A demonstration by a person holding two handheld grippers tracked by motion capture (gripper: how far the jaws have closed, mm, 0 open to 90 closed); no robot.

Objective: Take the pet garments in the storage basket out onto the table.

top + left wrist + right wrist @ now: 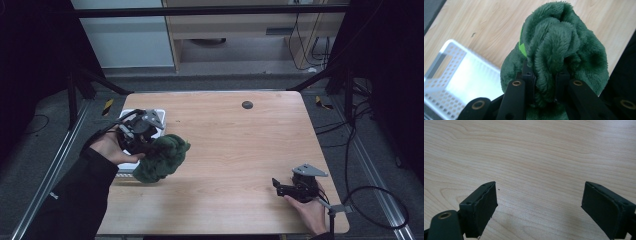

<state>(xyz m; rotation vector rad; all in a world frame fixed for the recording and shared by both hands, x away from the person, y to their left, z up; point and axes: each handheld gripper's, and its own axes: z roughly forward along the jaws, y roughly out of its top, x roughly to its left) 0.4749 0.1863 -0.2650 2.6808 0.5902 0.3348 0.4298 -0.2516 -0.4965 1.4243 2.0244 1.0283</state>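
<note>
A bunched dark green fleece cloth point(161, 158) hangs at the table's left side, just right of a white basket point(161, 115). My left gripper point(150, 146) is shut on the cloth; in the left gripper view both black jaws pinch a fold of the green cloth point(559, 50), which carries a small bright green tag point(523, 48). The white basket point(454, 75) lies below and to the left there. My right gripper point(276, 186) rests near the table's front right, held by a hand. In the right gripper view it point(539, 207) stands open over bare wood.
The wooden table point(240, 145) has a small dark round disc point(247, 104) near its far edge. Black frame legs and cables stand on the floor around it. A cable loops on the floor at the right.
</note>
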